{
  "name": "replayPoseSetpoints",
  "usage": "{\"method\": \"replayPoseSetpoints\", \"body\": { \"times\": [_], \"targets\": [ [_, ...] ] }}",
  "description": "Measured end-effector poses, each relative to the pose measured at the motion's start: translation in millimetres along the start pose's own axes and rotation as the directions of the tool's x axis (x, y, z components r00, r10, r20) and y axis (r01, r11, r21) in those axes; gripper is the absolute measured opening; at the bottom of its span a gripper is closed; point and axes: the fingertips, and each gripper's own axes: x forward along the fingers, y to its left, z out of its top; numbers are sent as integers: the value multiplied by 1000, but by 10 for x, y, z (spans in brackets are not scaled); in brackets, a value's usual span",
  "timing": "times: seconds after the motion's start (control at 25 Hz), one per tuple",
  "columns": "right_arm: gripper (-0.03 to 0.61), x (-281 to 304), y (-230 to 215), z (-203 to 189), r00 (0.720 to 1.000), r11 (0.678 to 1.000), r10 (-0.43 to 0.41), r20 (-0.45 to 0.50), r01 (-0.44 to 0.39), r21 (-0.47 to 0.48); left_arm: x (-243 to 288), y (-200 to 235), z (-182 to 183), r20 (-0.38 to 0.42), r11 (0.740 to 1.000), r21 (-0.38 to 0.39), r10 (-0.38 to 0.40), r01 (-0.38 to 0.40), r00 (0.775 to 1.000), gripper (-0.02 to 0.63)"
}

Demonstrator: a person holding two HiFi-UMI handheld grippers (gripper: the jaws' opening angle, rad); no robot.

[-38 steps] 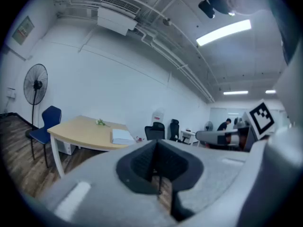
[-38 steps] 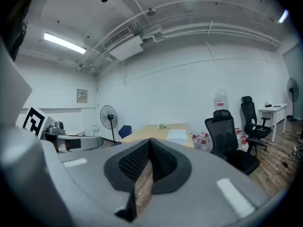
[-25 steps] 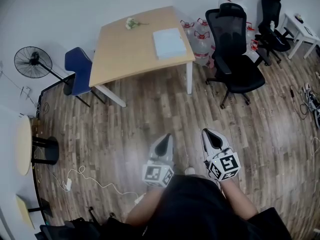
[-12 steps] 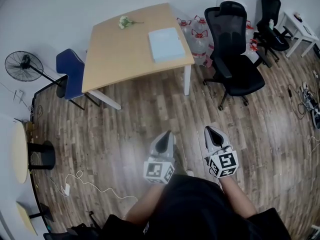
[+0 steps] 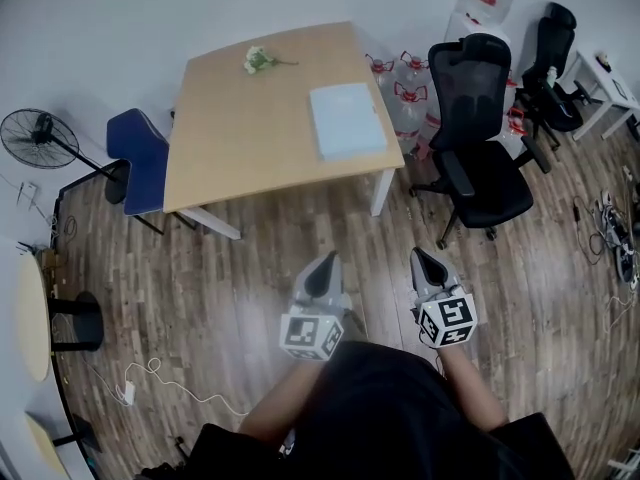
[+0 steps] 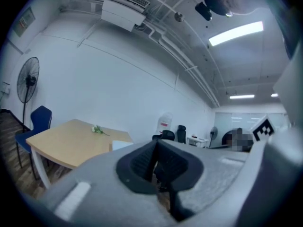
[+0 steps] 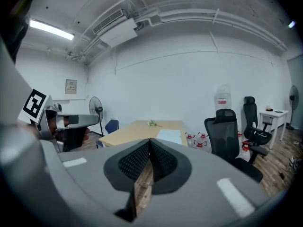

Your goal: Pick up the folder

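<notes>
The left hand-held gripper (image 5: 322, 264) and the right hand-held gripper (image 5: 421, 258) each have their jaws pressed together with nothing between them. They are held over the brown wood-plank floor (image 5: 240, 278), well short of the light wooden surface (image 5: 240, 138). The flat pale blue folder (image 5: 347, 120) lies on that surface near its right edge. A small sprig of white flowers (image 5: 258, 60) lies at the surface's far edge.

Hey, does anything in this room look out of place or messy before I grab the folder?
Nothing looks spilled or broken. The folder lies flat on the table. Two small oddities: a sprig of flowers lies loose near the table's far edge without a vase, and a white cable trails across the floor at left.
</notes>
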Motion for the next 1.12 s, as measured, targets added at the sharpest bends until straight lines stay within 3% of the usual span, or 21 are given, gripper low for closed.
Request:
{"method": "replayPoseSetpoints", "body": {
  "times": [0.24,0.64,0.92,1.12],
  "targets": [
    [0,800,-31,176,1000,1000,-12,-8,11,-27,621,605,171,1,998,-4,-63,63,998,2],
    [0,1762,-173,260,992,993,-117,-39,117,-12,1240,1599,226,-24,995,-66,-71,69,997,2],
    [0,2091,-268,219,994,995,-97,-50,96,-12,1502,1815,141,-28,997,-54,-60,58,998,2],
    [0,2326,-507,132,992,995,-97,-85,99,19,1782,1932,-34,-78,999,-51,-15,11,997,2]
  ]
}}
